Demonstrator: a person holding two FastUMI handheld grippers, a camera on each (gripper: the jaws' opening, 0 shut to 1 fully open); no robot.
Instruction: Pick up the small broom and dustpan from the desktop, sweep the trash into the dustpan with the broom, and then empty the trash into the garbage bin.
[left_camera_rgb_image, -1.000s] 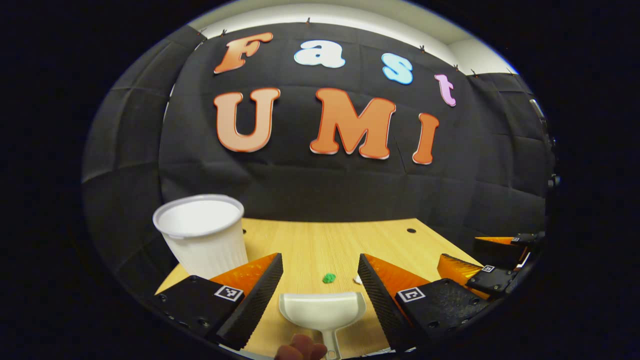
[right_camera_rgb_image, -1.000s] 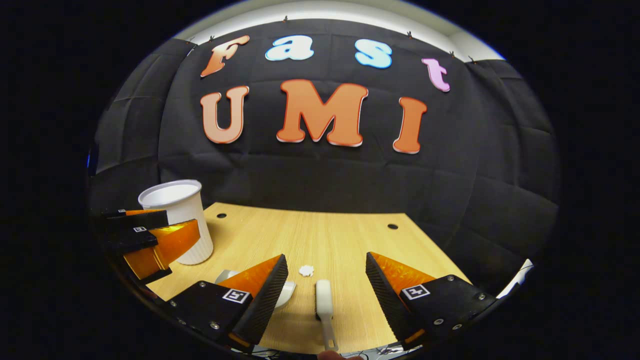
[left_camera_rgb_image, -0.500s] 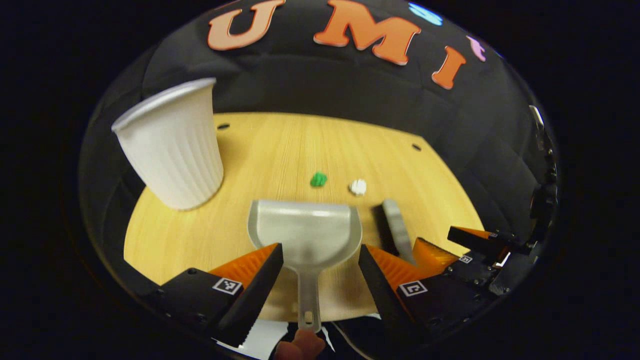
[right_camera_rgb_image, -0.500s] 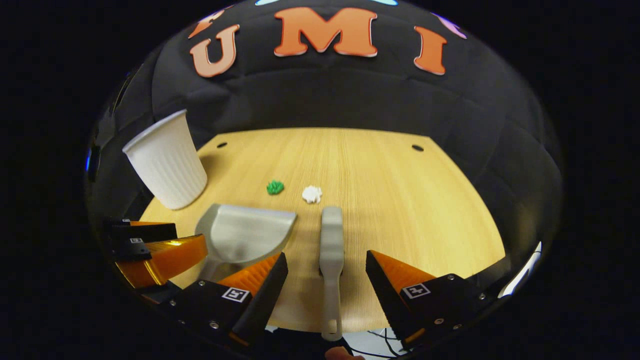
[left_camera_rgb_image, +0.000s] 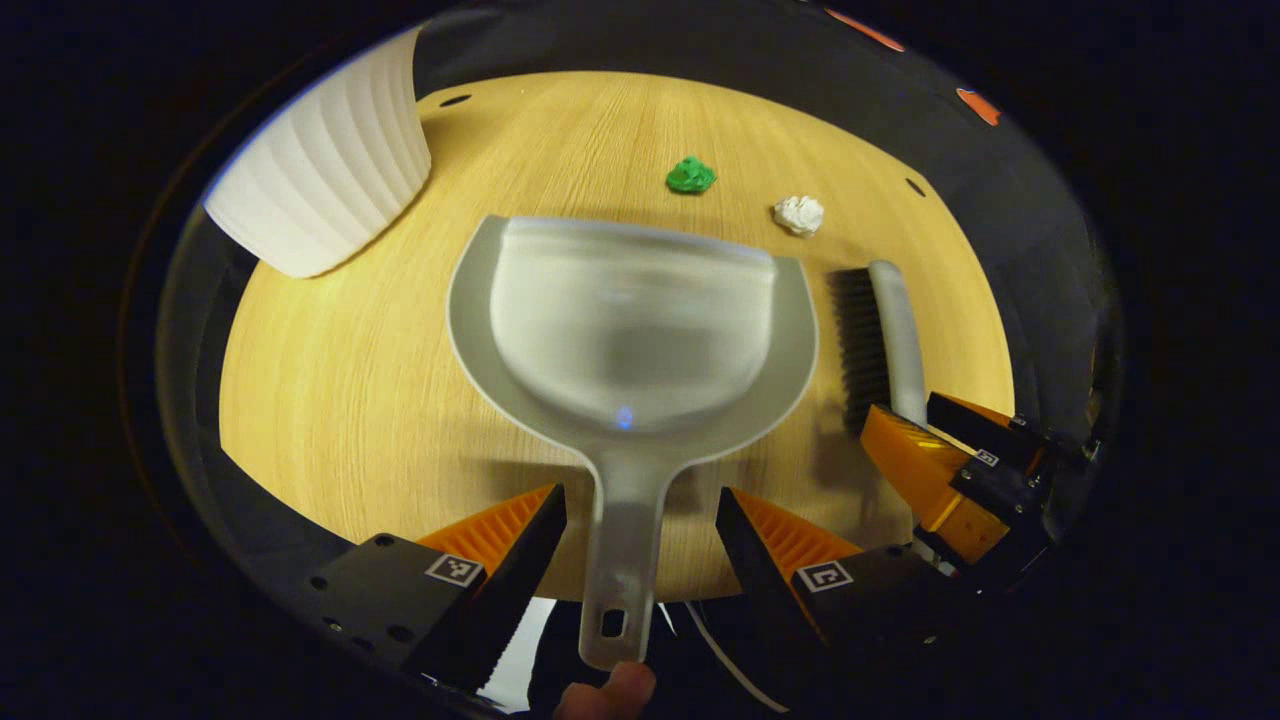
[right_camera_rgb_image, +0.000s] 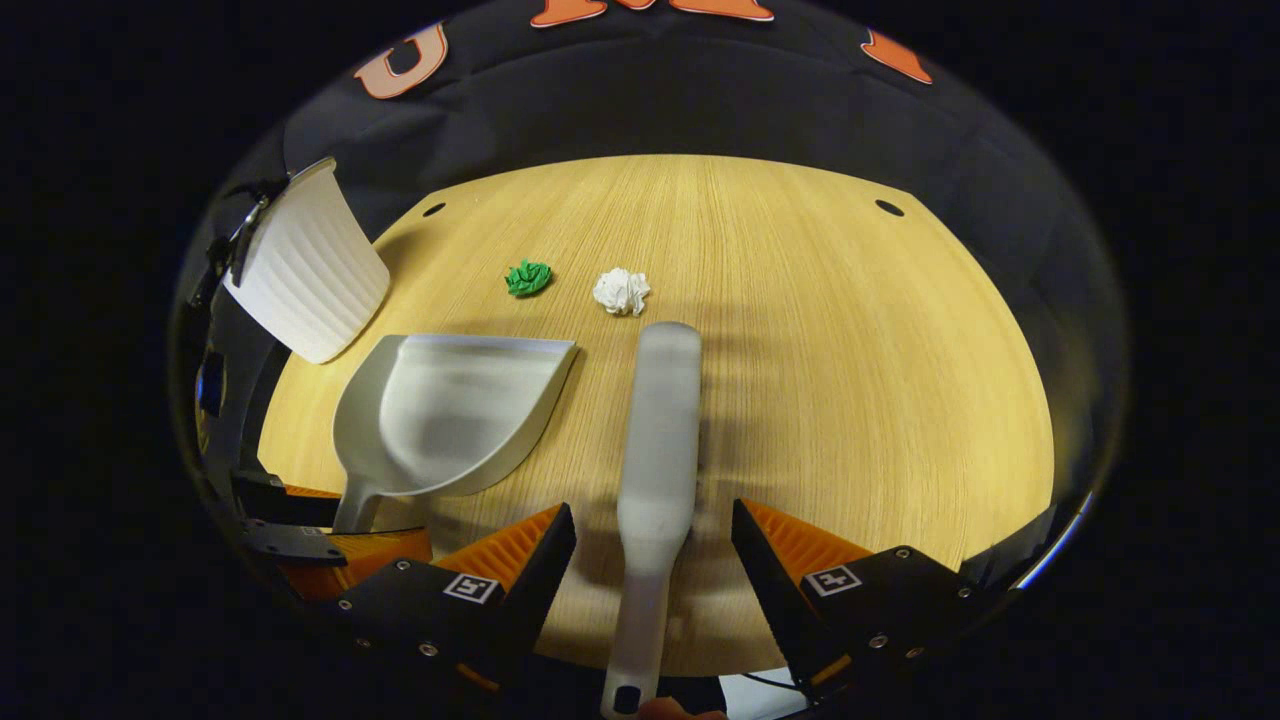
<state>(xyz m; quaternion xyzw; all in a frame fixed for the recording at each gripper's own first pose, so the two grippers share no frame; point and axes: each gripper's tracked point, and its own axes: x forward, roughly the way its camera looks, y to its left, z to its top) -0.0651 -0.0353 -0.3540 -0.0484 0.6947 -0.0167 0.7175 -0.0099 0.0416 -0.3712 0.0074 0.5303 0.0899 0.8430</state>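
A grey dustpan lies flat on the wooden table, mouth facing away. Its handle runs back between the fingers of my left gripper, which is open and straddles the handle without touching it. The small broom lies to the dustpan's right, bristles turned toward the pan. Its handle passes between the fingers of my open right gripper. Beyond both tools sit a green paper wad and a white paper wad. The left gripper view also has the broom and the right gripper.
A white ribbed bin stands at the table's far left, also in the left gripper view. Small round holes mark the table's far corners. The table's near edge runs just under both grippers. A fingertip shows below the dustpan handle.
Both grippers have tipped down and dropped closer to the table. The dustpan handle and broom handle now lie farther in between the open fingers. Nothing on the table has shifted.
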